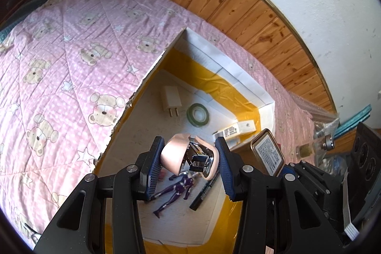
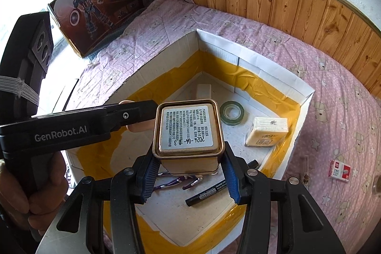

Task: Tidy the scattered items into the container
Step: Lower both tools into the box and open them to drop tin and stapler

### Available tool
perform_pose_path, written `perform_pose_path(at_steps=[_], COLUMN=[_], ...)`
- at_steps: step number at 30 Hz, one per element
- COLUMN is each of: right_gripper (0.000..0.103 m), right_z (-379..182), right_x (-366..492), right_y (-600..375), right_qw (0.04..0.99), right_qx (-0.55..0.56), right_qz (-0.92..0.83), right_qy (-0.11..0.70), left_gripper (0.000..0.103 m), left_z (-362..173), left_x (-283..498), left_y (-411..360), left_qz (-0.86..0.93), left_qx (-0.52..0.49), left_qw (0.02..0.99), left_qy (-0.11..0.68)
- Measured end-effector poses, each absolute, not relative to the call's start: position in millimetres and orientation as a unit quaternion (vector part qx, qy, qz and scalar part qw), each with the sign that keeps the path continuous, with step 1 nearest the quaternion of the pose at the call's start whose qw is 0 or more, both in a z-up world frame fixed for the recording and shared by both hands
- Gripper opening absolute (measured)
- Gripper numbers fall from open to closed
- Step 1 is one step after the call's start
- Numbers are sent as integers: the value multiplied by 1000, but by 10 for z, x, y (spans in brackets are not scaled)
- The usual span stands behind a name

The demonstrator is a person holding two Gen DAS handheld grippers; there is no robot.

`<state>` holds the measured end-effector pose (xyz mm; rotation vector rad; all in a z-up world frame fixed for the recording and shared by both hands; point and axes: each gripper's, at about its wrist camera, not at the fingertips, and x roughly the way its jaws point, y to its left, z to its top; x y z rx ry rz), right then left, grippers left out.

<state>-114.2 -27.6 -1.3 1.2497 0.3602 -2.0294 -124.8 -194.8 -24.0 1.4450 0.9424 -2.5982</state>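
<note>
**Mira:** While both hands are hanging over the white cardboard box with yellow tape along its inner walls [image 2: 273,74], which step are we watching?

**Tov:** I'd say the drop-off. The left gripper [image 1: 189,160] is pinching a pale pink plastic stapler with a bright metal mouth [image 1: 188,156] between its jaws, low and centre in the left wrist view. The right gripper [image 2: 189,173] is clamping a square gold metal tin with a white printed label [image 2: 188,127], mid-frame in the right wrist view.

**Mira:** So both are hovering above the box floor?

**Tov:** Seemingly, yes. Below them are lying a purple toy figure [image 1: 175,192], a black marker pen [image 1: 206,192], a green tape roll [image 1: 198,115], a white plug adapter [image 1: 171,100] and a small yellow-and-white packet [image 2: 268,131].

**Mira:** What is the next move calling for?

**Tov:** Probably spreading the jaws over a bare patch. The figure and pen are sitting right under both loads, so nudging toward the open floor near the tape roll looks safer.

**Mira:** Any edges to mind?

**Tov:** The torn left wall [image 1: 133,97] is standing close beside the left gripper, and the two grippers are crowding each other. A small red-and-white packet [image 2: 339,169] is waiting on the pink bear-print quilt [image 2: 333,92], lower right.
</note>
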Motion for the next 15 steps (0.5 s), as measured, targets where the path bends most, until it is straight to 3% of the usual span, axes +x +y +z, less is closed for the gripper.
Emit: perform_pose_path(at_steps=[15], right_gripper=[50], right_z=[-258], right_x=[-1407], right_y=[-561], right_qw=[350], right_qx=[526], right_qz=[-745], right_qy=[215], left_gripper=[46], left_z=[-375], left_x=[-1366], left_y=[-1978], left_qz=[-812], left_qx=[485], left_qw=[36], left_qy=[322])
